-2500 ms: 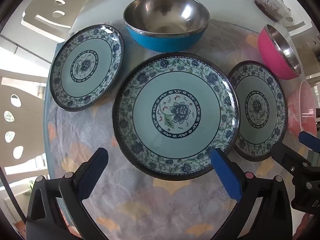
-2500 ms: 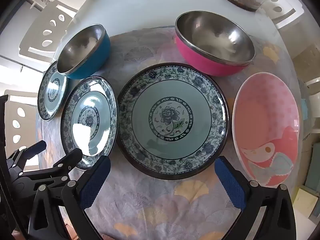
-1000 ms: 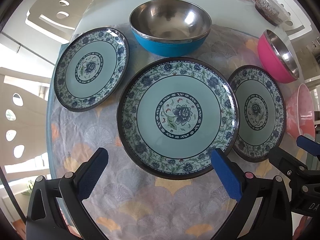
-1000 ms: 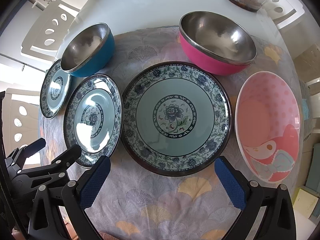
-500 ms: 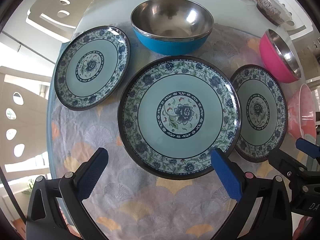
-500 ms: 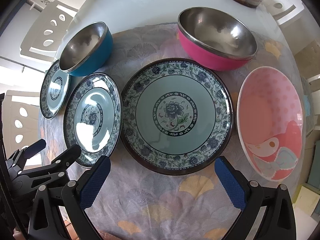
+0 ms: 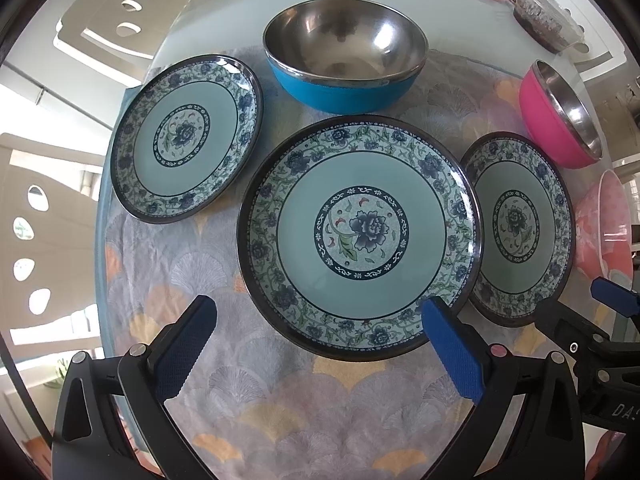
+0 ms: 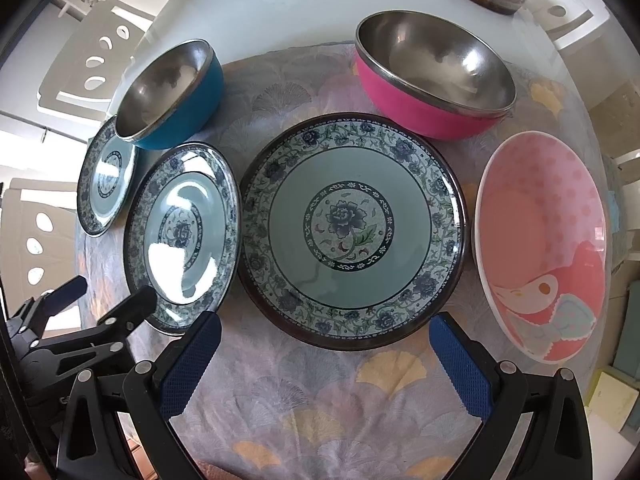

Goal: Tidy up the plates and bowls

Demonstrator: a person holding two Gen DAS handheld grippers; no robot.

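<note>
While both grippers hang wide open and empty, little has changed: the left gripper (image 7: 320, 344) has crept nearer the plate (image 7: 358, 236) straight ahead, the right gripper (image 8: 326, 356) nearer its plate (image 8: 352, 228), so stacking hasn't begun.

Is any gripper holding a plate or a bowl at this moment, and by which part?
Nothing is held. The left gripper and right gripper are both open above the cloth, each near the rim of a floral plate.
</note>
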